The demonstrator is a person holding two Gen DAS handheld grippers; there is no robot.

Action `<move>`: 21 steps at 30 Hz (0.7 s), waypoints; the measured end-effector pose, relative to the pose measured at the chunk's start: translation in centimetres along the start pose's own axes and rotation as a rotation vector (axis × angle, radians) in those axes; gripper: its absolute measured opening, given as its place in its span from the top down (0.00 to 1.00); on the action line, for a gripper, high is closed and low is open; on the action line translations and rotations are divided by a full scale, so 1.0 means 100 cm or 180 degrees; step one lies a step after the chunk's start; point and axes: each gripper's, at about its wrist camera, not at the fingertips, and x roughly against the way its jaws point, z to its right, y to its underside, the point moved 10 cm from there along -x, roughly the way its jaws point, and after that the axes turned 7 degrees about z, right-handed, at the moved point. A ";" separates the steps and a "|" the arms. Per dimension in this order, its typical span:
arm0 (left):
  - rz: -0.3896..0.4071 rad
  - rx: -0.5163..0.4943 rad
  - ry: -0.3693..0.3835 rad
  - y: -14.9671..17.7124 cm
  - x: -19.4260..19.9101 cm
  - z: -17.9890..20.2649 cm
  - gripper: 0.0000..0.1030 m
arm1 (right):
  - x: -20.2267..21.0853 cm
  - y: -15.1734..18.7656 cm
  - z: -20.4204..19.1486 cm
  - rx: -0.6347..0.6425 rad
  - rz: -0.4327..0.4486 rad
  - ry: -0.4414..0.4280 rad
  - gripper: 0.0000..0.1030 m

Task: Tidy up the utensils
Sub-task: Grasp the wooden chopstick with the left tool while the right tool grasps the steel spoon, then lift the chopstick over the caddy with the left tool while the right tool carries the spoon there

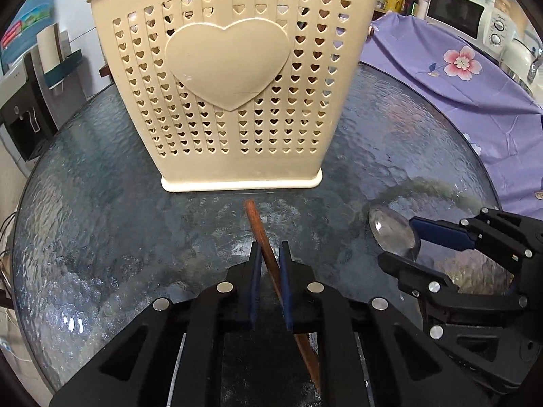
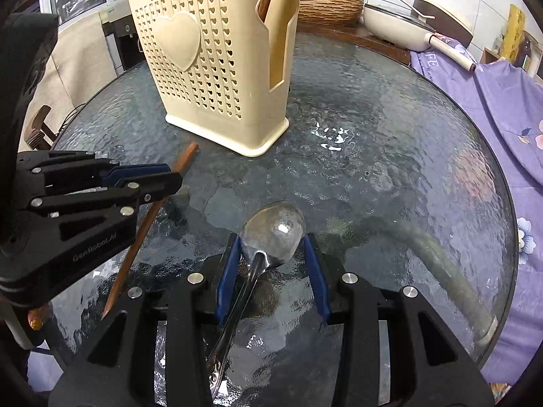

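A cream perforated utensil holder (image 1: 230,78) with a heart on its front stands on the round glass table (image 1: 101,186); it also shows in the right wrist view (image 2: 210,68). A brown wooden chopstick (image 1: 261,234) lies on the glass between the fingers of my left gripper (image 1: 270,254), whose jaws are nearly closed around it; whether they press it is unclear. The chopstick also shows in the right wrist view (image 2: 149,217). A metal spoon (image 2: 271,234) lies on the glass with its bowl between the open fingers of my right gripper (image 2: 273,254), untouched.
A purple floral cloth (image 2: 502,108) covers a surface to the right. A white pan (image 2: 407,23) and a woven basket (image 2: 325,6) stand behind the table. A microwave (image 1: 458,13) sits at the back right. The table edge curves close on both sides.
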 end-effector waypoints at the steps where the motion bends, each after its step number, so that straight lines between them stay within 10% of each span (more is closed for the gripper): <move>1: -0.0001 0.0006 0.0008 0.001 0.000 0.000 0.90 | -0.001 -0.001 0.000 -0.0004 -0.0007 0.0006 0.62; 13: 0.0033 0.0083 0.0080 0.009 0.010 -0.015 0.93 | -0.004 -0.006 -0.004 0.0033 -0.0017 0.0045 0.62; 21: 0.0167 0.0213 0.0234 0.008 0.028 -0.021 0.93 | 0.025 -0.028 0.004 -0.0267 0.0543 -0.0197 0.62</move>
